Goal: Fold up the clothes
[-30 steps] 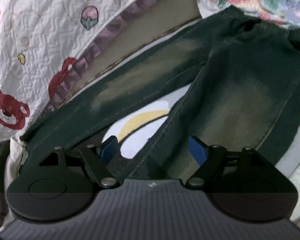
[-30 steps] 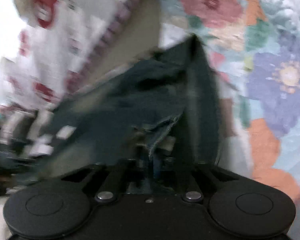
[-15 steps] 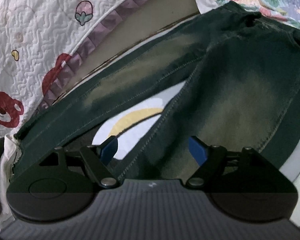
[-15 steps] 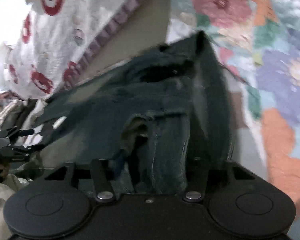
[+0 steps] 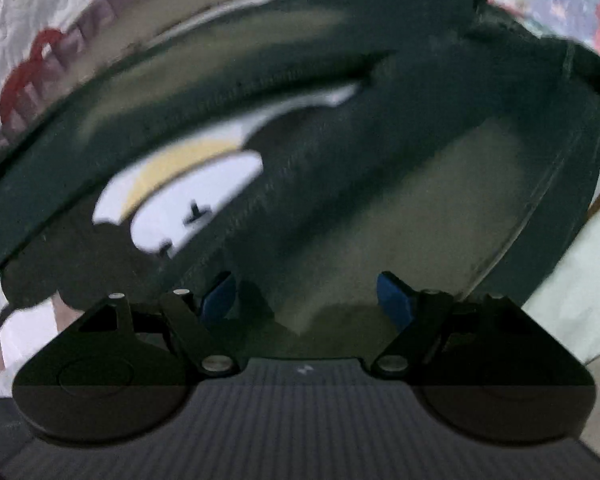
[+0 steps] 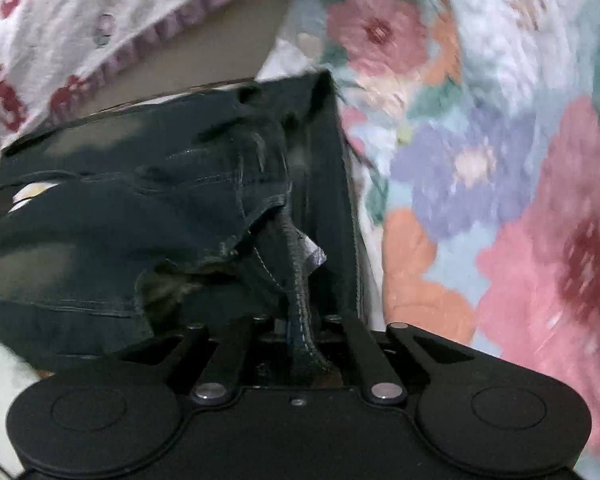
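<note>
A pair of dark green jeans (image 5: pixel 400 184) with faded thighs lies spread on the bed, its two legs apart in a V. My left gripper (image 5: pixel 306 296) is open, its blue pads (image 5: pixel 392 300) low over the nearer leg and close to the cloth. My right gripper (image 6: pixel 300 332) is shut on the jeans' waistband (image 6: pixel 300 280) and holds that edge lifted and bunched. The rest of the jeans (image 6: pixel 100 208) trails away to the left in that view.
A white quilt (image 5: pixel 28 20) with red bear prints lies to the left. A floral blanket (image 6: pixel 480 140) lies to the right. A white and yellow sheet (image 5: pixel 188 184) shows between the legs. A tan strip (image 6: pixel 204 56) runs between the two quilts.
My left gripper has dropped closer to the jeans leg and stays open. My right gripper still grips the waistband and has carried it along; the view has swung toward the floral blanket.
</note>
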A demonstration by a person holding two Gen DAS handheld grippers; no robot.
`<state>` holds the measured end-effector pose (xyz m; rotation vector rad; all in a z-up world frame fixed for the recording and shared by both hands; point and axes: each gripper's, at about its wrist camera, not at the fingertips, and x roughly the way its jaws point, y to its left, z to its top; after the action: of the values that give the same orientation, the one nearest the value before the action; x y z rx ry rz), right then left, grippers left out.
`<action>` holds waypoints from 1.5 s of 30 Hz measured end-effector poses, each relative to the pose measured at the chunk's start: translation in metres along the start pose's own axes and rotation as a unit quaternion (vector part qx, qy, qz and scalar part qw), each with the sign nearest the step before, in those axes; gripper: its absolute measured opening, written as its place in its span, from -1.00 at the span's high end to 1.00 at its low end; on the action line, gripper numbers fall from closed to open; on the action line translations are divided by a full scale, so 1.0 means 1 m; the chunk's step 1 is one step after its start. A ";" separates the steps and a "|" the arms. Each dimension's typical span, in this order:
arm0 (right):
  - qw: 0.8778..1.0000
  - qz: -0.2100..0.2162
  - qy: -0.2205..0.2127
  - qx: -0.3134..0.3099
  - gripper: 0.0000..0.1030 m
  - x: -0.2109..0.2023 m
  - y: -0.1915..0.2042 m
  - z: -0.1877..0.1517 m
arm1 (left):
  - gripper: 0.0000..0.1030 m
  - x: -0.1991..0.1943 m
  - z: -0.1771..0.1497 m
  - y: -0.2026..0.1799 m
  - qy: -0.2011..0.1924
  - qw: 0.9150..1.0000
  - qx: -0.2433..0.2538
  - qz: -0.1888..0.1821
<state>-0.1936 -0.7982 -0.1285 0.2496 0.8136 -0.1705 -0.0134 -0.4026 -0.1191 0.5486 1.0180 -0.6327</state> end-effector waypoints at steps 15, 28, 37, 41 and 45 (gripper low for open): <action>0.993 -0.033 -0.106 0.031 0.09 -0.037 0.012 0.025 | -0.48 -0.004 0.003 -0.020 -0.043 0.997 0.032 0.049; 0.999 0.031 -0.037 -0.014 0.04 0.070 0.014 0.103 | 0.03 -0.013 0.047 -0.010 -0.110 0.991 -0.065 0.046; 0.997 0.061 -0.024 -0.047 -0.01 0.121 0.020 0.129 | 0.00 -0.003 0.021 0.009 -0.063 0.994 -0.085 0.030; 0.995 0.073 -0.033 -0.063 -0.01 0.129 0.024 0.131 | -0.04 -0.010 0.008 0.023 -0.046 0.996 -0.070 0.032; 0.992 0.084 -0.042 -0.079 -0.03 0.138 0.028 0.133 | -0.08 -0.020 -0.005 0.041 -0.043 0.995 -0.083 0.037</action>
<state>-0.0013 -0.8171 -0.1381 0.1597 0.7154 0.0421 0.0047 -0.3662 -0.0983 0.4076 0.9554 -0.4966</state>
